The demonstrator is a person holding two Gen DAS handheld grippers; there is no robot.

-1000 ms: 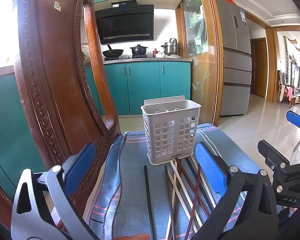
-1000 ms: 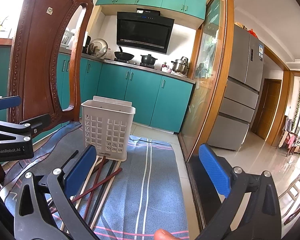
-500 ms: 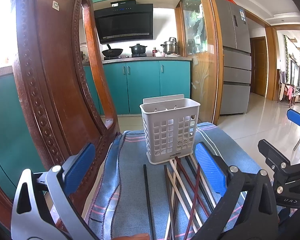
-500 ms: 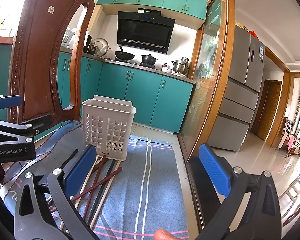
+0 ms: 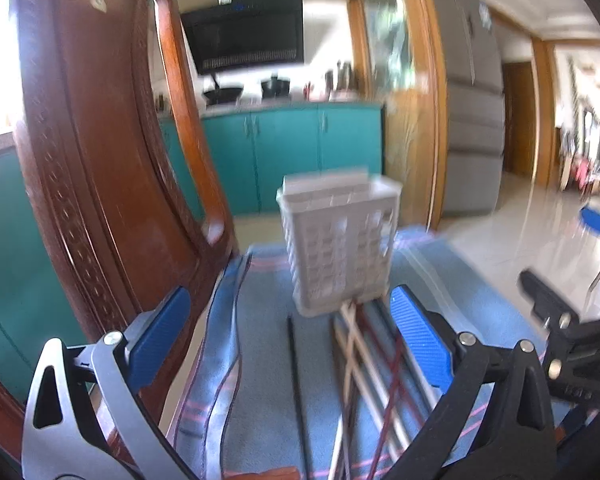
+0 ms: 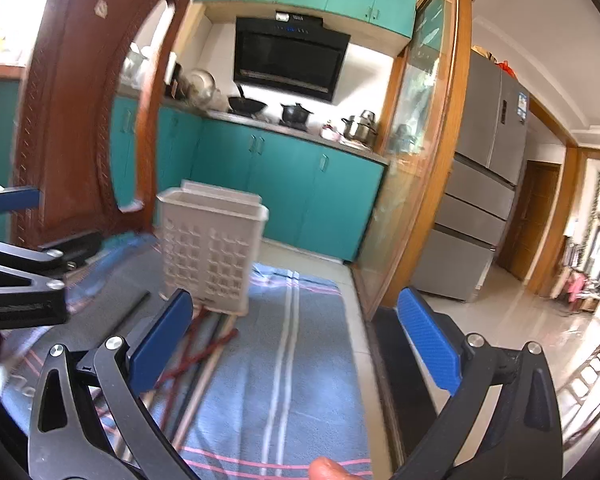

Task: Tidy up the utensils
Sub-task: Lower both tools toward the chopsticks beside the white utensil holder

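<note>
White plastic utensil caddy [image 5: 338,246] w/ square-grid perforated walls & a taller flat back panel stands upright near the far edge of the cloth-covered tabletop [image 5: 260,380], roughly mid-width; open top shows inner dividers, contents can't be told (blurred). Chopsticks [image 5: 374,376] lie flat in a loose, criss-crossed pile just in front of the caddy, far tips touching or tucked under its base, running toward the near edge: several pale wood/bamboo ones, a few dark red ones crossing diagonally, some dark ones. One black chopstick [image 5: 296,380] lies apart on the left of the pile, straight, pointing at the caddy's left front corner. Right-wrist view: same pile [image 6: 198,360] & caddy [image 6: 212,248].
</note>
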